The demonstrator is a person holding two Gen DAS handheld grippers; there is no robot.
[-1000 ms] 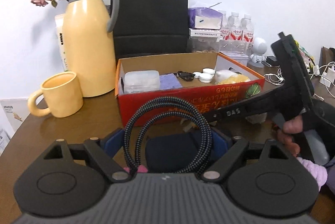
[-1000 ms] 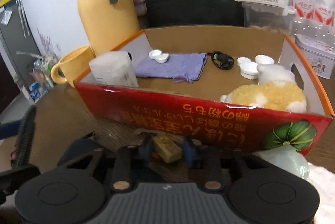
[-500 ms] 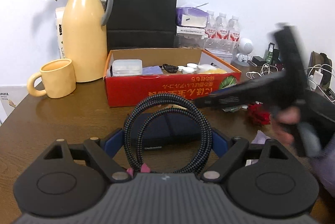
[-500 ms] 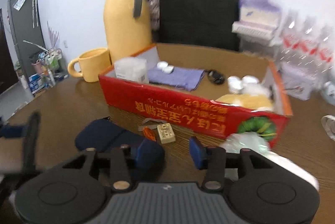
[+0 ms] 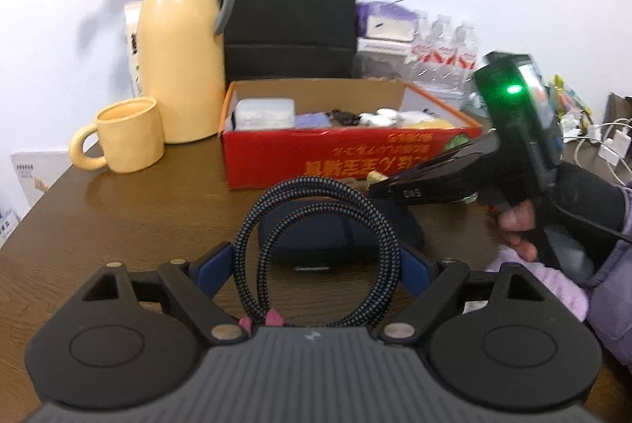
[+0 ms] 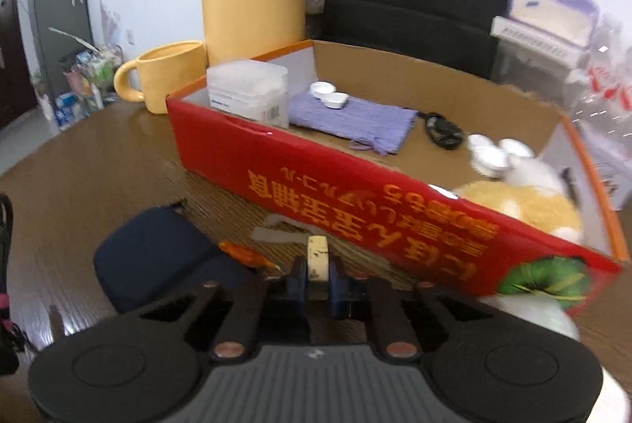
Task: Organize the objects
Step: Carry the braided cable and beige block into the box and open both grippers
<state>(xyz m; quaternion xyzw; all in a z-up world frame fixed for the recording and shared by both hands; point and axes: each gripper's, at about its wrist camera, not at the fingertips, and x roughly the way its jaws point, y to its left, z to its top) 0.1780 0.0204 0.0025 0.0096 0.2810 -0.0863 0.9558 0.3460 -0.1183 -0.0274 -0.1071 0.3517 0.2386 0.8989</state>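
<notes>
The box (image 6: 355,182) is bright red outside with orange-gold lettering and a green pumpkin print at its right corner, plain brown card inside, where a lilac cloth (image 6: 355,115), white caps (image 6: 489,154) and a yellow-and-white plush (image 6: 521,202) lie. Far left stand a butter-yellow jug (image 5: 181,59) with a grey collar and handle, and a matching yellow mug (image 5: 130,134). Near on the dark wood-grain table (image 5: 118,217) sit a black-and-grey braided cable (image 5: 316,249) and a navy pouch (image 6: 158,257).

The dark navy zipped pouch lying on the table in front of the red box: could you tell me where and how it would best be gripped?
Grip the dark navy zipped pouch across its near rounded edge, coming from above and the front. It lies flat on the brown wooden table, wider than the fingers likely span, so pinching an edge should suit better. The red cardboard box crowds its far side.
</notes>
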